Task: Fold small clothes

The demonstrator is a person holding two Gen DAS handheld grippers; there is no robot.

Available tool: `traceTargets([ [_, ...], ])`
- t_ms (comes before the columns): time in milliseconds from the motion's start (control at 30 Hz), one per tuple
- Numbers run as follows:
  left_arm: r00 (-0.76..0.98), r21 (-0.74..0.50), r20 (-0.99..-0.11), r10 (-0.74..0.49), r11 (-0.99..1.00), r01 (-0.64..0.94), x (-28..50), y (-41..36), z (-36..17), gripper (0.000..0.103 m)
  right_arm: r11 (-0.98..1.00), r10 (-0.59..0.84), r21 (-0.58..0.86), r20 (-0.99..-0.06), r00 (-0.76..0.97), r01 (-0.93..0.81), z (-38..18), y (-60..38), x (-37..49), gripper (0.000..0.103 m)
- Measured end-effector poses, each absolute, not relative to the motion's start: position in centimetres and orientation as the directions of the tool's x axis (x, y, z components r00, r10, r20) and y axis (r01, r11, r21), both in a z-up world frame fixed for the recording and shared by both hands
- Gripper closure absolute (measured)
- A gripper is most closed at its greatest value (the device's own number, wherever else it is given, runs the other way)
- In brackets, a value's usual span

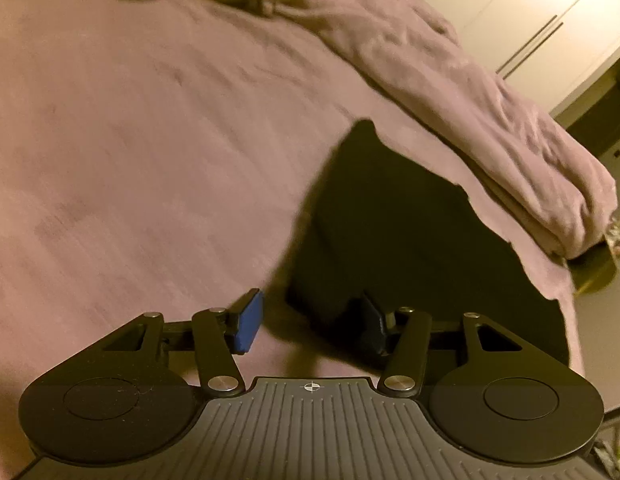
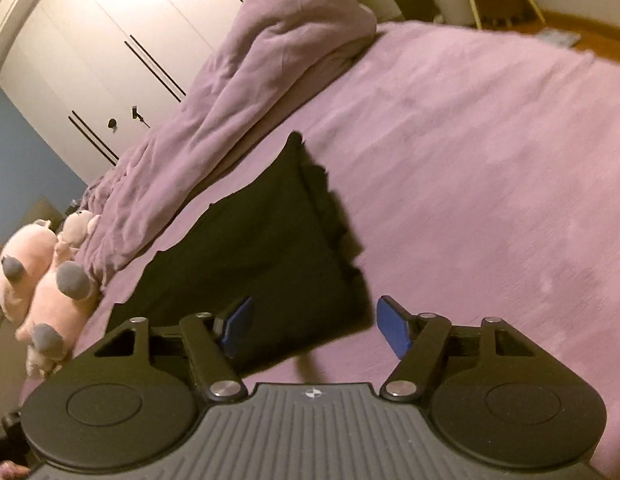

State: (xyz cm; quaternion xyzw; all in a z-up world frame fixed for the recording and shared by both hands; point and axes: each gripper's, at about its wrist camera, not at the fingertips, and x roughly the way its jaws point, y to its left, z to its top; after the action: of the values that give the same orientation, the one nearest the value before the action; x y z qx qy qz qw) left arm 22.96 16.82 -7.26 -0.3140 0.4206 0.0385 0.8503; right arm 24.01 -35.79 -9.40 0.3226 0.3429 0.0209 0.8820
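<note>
A small black garment point(image 1: 409, 240) lies flat on the purple bed sheet point(image 1: 150, 140). In the left wrist view my left gripper point(image 1: 311, 326) is open, hovering over the garment's near left corner, its right finger over the cloth and its blue left pad point(image 1: 249, 322) over bare sheet. In the right wrist view the same black garment point(image 2: 262, 248) lies ahead and left. My right gripper point(image 2: 315, 330) is open over its near right corner, the left finger above the cloth, the right pad point(image 2: 393, 330) over the sheet. Neither holds anything.
A bunched purple duvet point(image 1: 489, 120) runs along the far side of the bed, also in the right wrist view point(image 2: 238, 100). Pink plush toys point(image 2: 46, 272) sit near the bed's head. White wardrobe doors point(image 2: 110, 40) stand behind. The bed edge and floor point(image 1: 597, 320) lie beyond the garment.
</note>
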Motion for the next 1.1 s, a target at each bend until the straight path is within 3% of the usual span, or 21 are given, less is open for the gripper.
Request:
traceTargets([
  [100, 0.632, -0.504, -0.747, -0.205, 0.795, -0.337, 23.4, 16.6, -7.7, 0.052, 0.756, 0.263, 0.614, -0.600, 0.756, 0.224, -10.0, -35.4, 24.4, 0.054],
  [267, 0.632, -0.505, -0.745, -0.213, 0.799, -0.327, 24.0, 16.4, -7.6, 0.075, 0.702, 0.262, 0.652, -0.611, 0.747, 0.287, -10.8, -36.0, 24.9, 0.082],
  [367, 0.635, -0.480, -0.747, -0.199, 0.822, -0.307, 24.1, 16.1, -7.3, 0.082, 0.711, 0.248, 0.637, -0.625, 0.740, 0.299, -11.0, -36.0, 25.2, 0.088],
  [767, 0.659, -0.456, -0.730, -0.180, 0.847, -0.274, 23.9, 15.7, -5.9, 0.088, 0.880, 0.084, 0.398, -0.668, 0.740, 0.260, -9.3, -33.2, 25.3, 0.092],
  [1100, 0.679, -0.497, -0.701, -0.217, 0.832, -0.248, 23.7, 16.3, -4.4, 0.088, 0.900, 0.052, 0.358, -0.654, 0.755, 0.248, -8.2, -32.9, 25.1, 0.093],
])
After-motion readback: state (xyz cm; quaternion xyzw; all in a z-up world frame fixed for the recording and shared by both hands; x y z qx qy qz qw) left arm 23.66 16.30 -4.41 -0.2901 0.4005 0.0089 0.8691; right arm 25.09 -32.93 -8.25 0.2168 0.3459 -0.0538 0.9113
